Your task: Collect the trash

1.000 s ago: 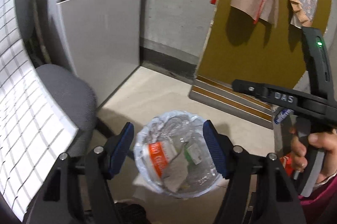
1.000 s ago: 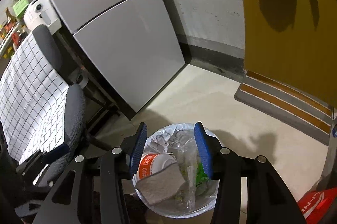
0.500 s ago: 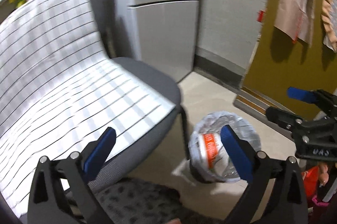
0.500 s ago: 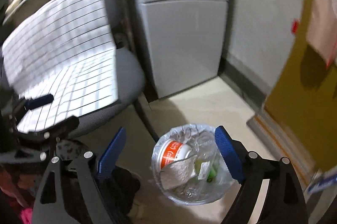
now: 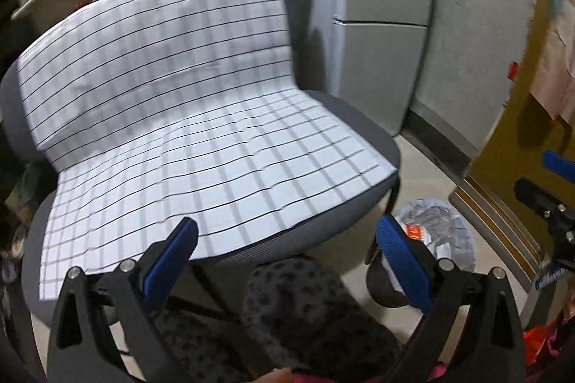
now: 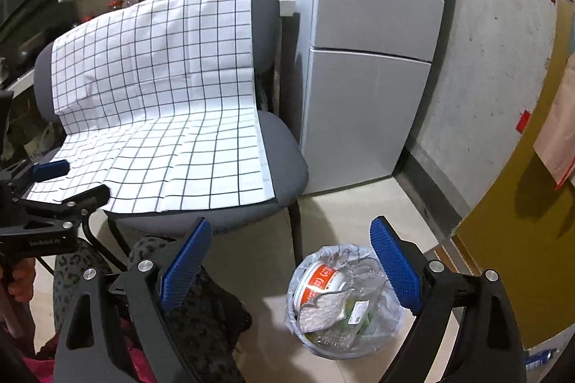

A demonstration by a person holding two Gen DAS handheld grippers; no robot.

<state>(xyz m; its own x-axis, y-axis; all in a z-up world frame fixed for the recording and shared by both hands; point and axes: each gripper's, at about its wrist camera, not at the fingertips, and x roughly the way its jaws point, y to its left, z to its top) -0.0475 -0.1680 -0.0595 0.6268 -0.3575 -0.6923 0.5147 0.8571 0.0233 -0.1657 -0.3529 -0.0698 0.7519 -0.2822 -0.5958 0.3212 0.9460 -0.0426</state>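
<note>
Through the left wrist view, my left claw (image 5: 287,253) stands spread wide with nothing between its blue pads (image 5: 402,260), aimed at the one grey chair (image 5: 215,138), whose seat and back are draped with a single checked sheet (image 5: 172,102); I judge the sheet is there to give a plain working surface, and I see no trash on it. The one lined trash bin (image 5: 452,239) sits on the floor just beside the chair's front leg, low enough to drop things into, and partly hidden behind my right-hand pad. One blue pad of the other claw shows at the right edge. Through the right wrist view, my right claw (image 6: 287,268) is opening, its two pads wide apart and empty, pointing down between the chair and the bin (image 6: 345,296). In the bin I count one orange-and-white cup (image 6: 316,282), one grey crumpled wrapper (image 6: 323,309) and some green-labelled packaging I cannot separate. The left claw (image 6: 54,181) hovers over the sheet's front corner. One fridge (image 6: 366,88) stands behind, close beside the chair.
</note>
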